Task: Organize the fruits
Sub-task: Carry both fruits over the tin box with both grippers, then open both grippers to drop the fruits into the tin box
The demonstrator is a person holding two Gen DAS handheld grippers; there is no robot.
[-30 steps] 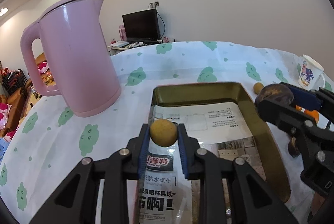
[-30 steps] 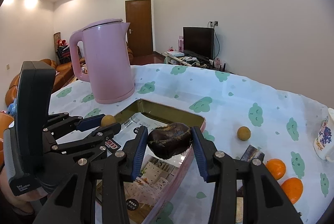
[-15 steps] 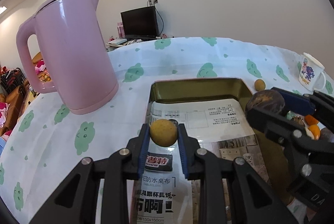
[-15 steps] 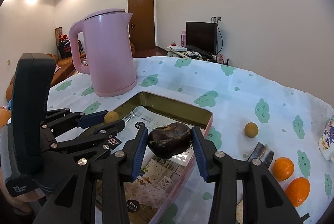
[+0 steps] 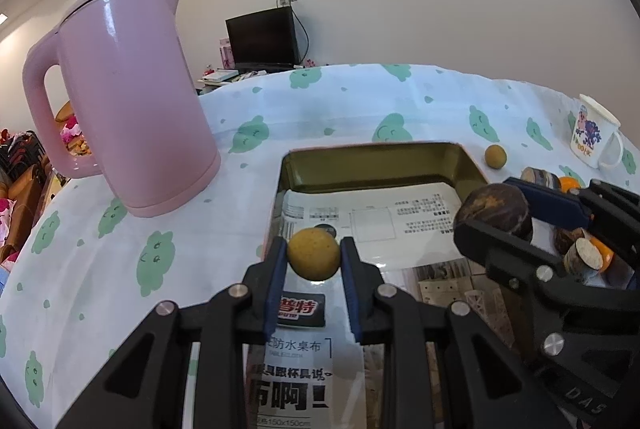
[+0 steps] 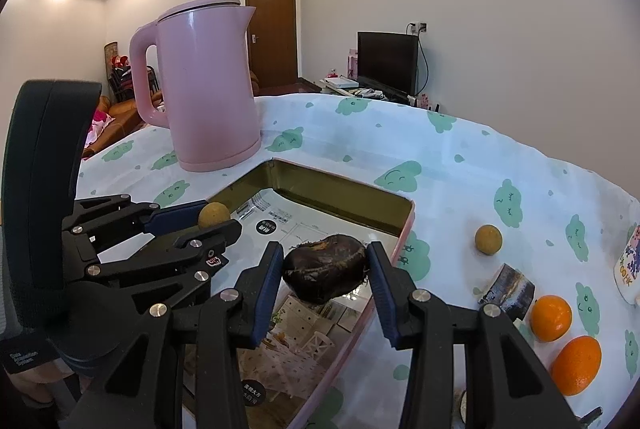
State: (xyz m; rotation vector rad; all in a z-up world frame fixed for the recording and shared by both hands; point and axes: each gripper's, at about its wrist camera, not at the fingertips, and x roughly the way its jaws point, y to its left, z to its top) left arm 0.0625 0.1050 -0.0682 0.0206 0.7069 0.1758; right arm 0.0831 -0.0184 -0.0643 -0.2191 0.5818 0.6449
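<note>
Over the tray [image 5: 464,165], both grippers stay put: left gripper [image 5: 314,259] jaws still pinching the yellow-brown round fruit [image 5: 314,257], right gripper [image 6: 326,275] pinching the dark wrinkled fruit [image 6: 326,267].

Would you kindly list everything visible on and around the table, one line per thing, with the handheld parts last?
Pink plastic kettle: one, pink, upright on the tablecloth behind the tin.
Rectangular metal tin tray: one, gold inside with a pink rim, mid-table, lined with printed paper.
Small round yellow-brown fruit: two; one held over the tin, one loose on the cloth right of the tin.
Dark brown wrinkled fruit: one, held over the tin.
Oranges: two, orange, right edge of the cloth.
White printed mug: one, far right.
Black television: one, against the wall.
Left hand-held gripper: black with blue pads, shut on the yellow-brown fruit.
Right hand-held gripper: same colours, shut on the dark fruit.
</note>
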